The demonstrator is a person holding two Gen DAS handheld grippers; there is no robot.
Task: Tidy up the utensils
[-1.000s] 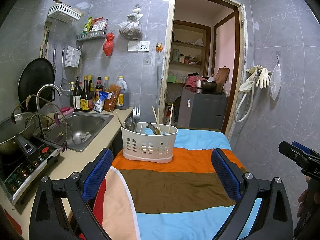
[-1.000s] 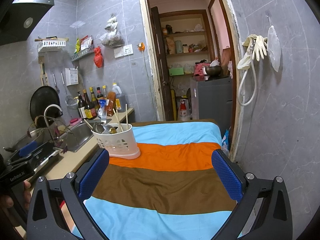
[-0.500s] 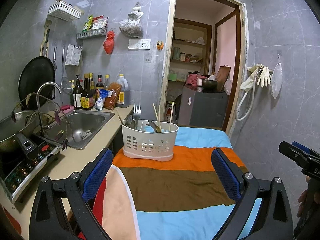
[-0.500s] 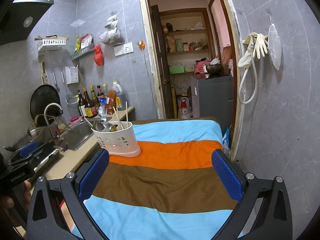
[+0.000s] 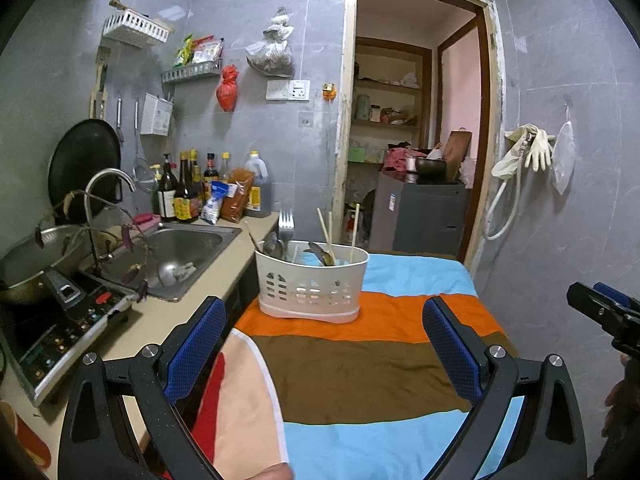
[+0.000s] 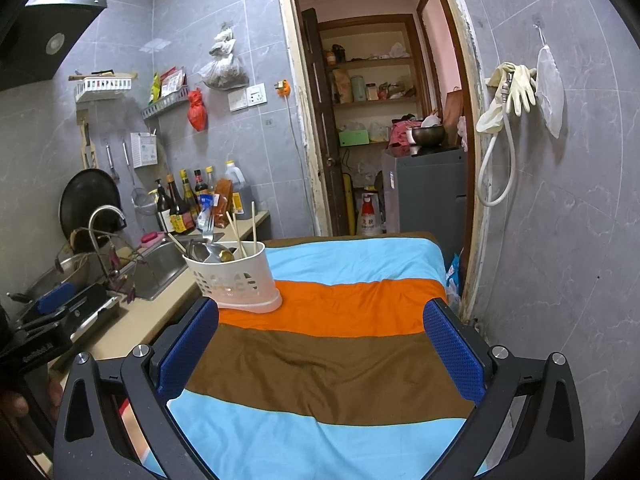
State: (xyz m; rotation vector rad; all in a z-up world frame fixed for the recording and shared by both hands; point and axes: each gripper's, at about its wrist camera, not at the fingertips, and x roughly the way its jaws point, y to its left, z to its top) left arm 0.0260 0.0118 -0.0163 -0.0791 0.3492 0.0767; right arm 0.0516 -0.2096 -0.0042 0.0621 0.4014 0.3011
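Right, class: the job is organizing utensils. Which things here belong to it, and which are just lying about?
Belongs to the job:
white utensil holder
fork
chopsticks
spoons

Just lying about:
sauce bottles
sink
black pan
rubber gloves
striped cloth

A striped cloth (image 5: 360, 364) covers the desk; a white utensil basket (image 5: 312, 286) stands on its orange band.
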